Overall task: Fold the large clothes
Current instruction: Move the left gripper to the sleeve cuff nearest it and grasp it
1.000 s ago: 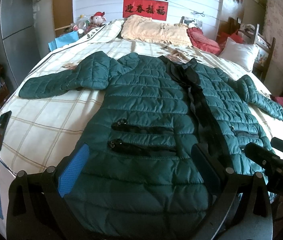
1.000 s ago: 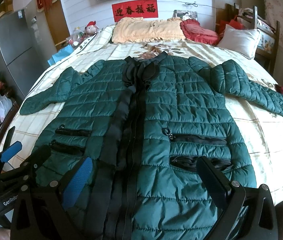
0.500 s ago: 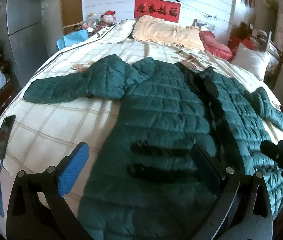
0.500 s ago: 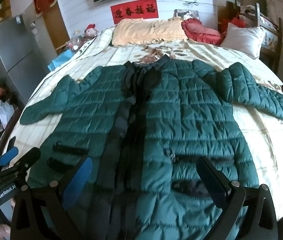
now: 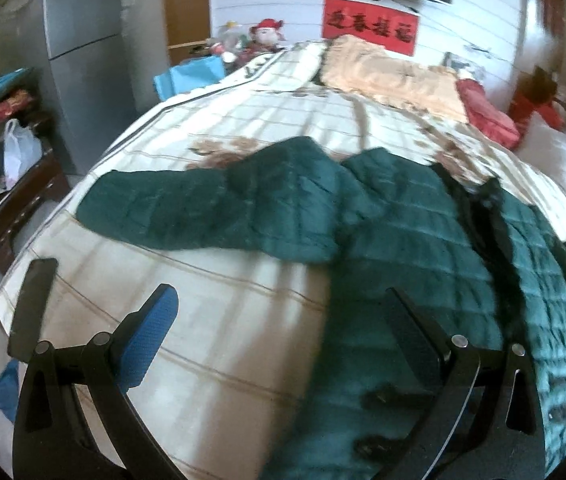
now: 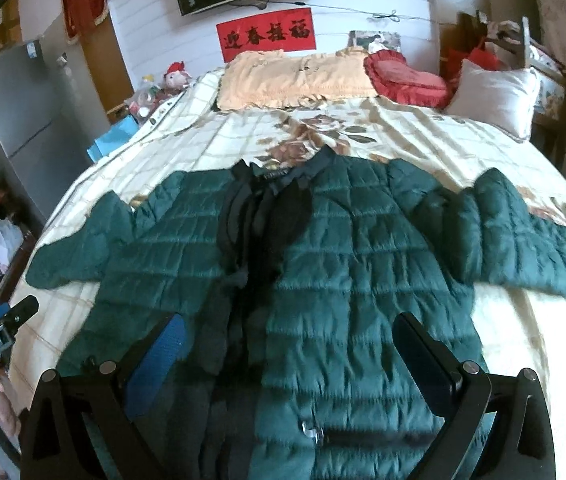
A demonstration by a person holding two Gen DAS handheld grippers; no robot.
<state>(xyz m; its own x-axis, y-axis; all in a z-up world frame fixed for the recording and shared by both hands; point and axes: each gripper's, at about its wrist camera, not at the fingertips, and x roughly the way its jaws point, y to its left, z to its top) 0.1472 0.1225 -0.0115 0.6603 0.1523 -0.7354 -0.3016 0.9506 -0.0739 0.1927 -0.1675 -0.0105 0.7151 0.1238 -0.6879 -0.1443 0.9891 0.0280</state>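
dark green quilted puffer coat with black zip placket spread front-up across the cream checked bedspread with brown flower print, collar toward the headboard, both sleeves stretched out to the sides. left tongs spread wide apart, holding nothing, hovering over the bedspread beside the coat's side edge, with the blue-padded finger above bare sheet and the black finger above green quilting. left sleeve just ahead of them, lying flat. right tongs also spread wide, gripping nothing, poised above the lower front of the coat, straddling the zip line. black phone near the bed's left edge. peach frilled blanket, red heart cushion and white pillow at the head end. grey fridge off to the left. left view blurred.
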